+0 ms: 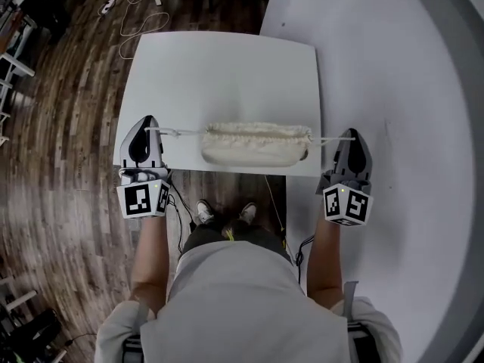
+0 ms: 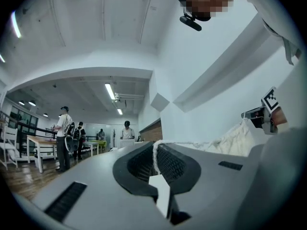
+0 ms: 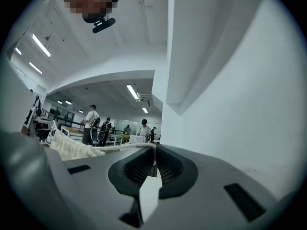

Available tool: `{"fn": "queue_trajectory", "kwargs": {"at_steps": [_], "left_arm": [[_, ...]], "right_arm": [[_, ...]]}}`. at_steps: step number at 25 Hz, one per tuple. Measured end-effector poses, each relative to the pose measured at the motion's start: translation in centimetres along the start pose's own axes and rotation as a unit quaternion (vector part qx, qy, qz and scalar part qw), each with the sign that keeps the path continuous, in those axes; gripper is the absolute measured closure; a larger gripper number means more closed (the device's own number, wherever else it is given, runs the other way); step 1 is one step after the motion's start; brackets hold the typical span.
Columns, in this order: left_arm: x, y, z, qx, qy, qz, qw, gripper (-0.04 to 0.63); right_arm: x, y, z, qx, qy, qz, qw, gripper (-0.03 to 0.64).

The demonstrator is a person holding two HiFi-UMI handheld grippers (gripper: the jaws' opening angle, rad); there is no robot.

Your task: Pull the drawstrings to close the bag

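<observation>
A cream drawstring bag (image 1: pixel 255 143) lies near the front edge of the white table (image 1: pixel 227 74), its top edge gathered into ruffles. A white cord (image 1: pixel 180 132) runs from the bag's left end to my left gripper (image 1: pixel 150 130), which is shut on it. Another cord (image 1: pixel 330 138) leads from the bag's right end to my right gripper (image 1: pixel 351 134), shut on that cord too. Both cords look taut and nearly level. In the left gripper view the cord (image 2: pixel 155 158) sits pinched between the pads, with the bag (image 2: pixel 237 140) at the right. In the right gripper view the cord (image 3: pixel 129 147) leads left to the bag (image 3: pixel 67 148).
The table stands on dark wood flooring (image 1: pixel 60 127) at the left, beside a pale floor area (image 1: pixel 408 127) at the right. A white cable (image 1: pixel 136 21) lies on the wood beyond the table. Several people (image 2: pixel 64 133) stand by far tables.
</observation>
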State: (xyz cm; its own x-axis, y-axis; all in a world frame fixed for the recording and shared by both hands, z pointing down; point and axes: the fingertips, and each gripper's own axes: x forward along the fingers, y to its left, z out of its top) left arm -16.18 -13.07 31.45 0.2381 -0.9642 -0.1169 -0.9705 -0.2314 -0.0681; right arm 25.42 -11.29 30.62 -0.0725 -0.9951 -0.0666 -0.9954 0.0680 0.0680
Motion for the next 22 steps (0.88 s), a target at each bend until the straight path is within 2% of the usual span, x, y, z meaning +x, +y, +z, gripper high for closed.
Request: {"fn": "queue_trajectory", "kwargs": {"at_steps": [5, 9, 15, 17, 20, 22], "left_arm": [[-1.6, 0.0, 3.2, 0.017, -0.019, 0.010, 0.9996, 0.578], [-2.8, 0.4, 4.4, 0.032, -0.025, 0.034, 0.9986, 0.578], [-2.6, 0.5, 4.2, 0.064, -0.021, 0.073, 0.9951, 0.578], [-2.9, 0.7, 4.5, 0.083, -0.021, 0.076, 0.9934, 0.578], [-3.0, 0.9, 4.3, 0.131, -0.013, 0.072, 0.9887, 0.578], [-2.9, 1.2, 3.7, 0.143, -0.006, 0.071, 0.9871, 0.578]], "right_arm": [[-1.2, -1.4, 2.4, 0.069, -0.025, 0.010, 0.997, 0.574], [-1.8, -1.5, 3.1, 0.074, -0.034, 0.010, 0.997, 0.575], [-0.1, -2.0, 1.6, 0.099, -0.028, -0.002, 0.995, 0.575], [0.0, -2.0, 1.7, 0.097, -0.030, 0.000, 0.995, 0.575], [0.4, -2.4, 1.9, 0.097, -0.026, -0.002, 0.995, 0.575], [0.6, -3.0, 1.4, 0.103, -0.017, -0.012, 0.994, 0.575]]}}
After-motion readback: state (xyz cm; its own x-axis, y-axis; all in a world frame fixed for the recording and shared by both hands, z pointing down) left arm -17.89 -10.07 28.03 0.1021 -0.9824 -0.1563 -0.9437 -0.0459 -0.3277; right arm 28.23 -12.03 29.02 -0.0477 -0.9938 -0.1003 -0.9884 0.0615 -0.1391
